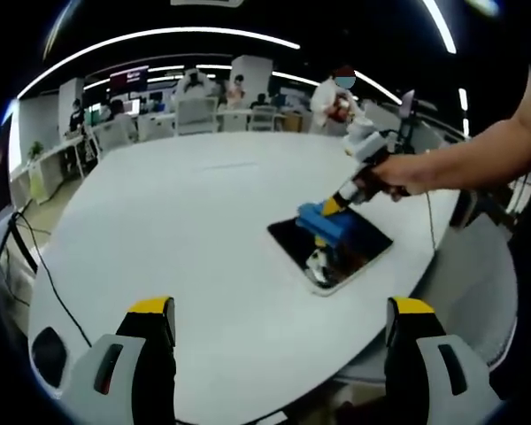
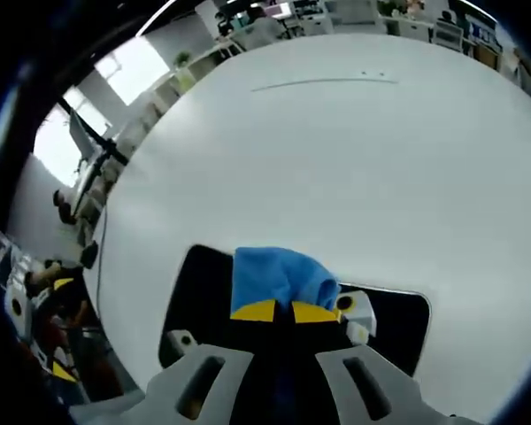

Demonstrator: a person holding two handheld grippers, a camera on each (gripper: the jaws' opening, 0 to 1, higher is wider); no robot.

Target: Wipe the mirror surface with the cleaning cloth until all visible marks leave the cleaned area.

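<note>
Mirror [image 1: 332, 250] lies flat on the white table [image 1: 186, 239], and we press the blue cleaning cloth [image 2: 279, 276] onto it, clamped between our right gripper's [image 2: 288, 312] fingers. Our left gripper [image 1: 281, 332] hangs back with jaws spread wide, holding nothing, the mirror beyond its fingertips.

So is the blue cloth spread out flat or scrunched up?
Scrunched up. The cloth is a bunched lump pinched in the right gripper, pressed on the mirror, covering just a small patch.
</note>
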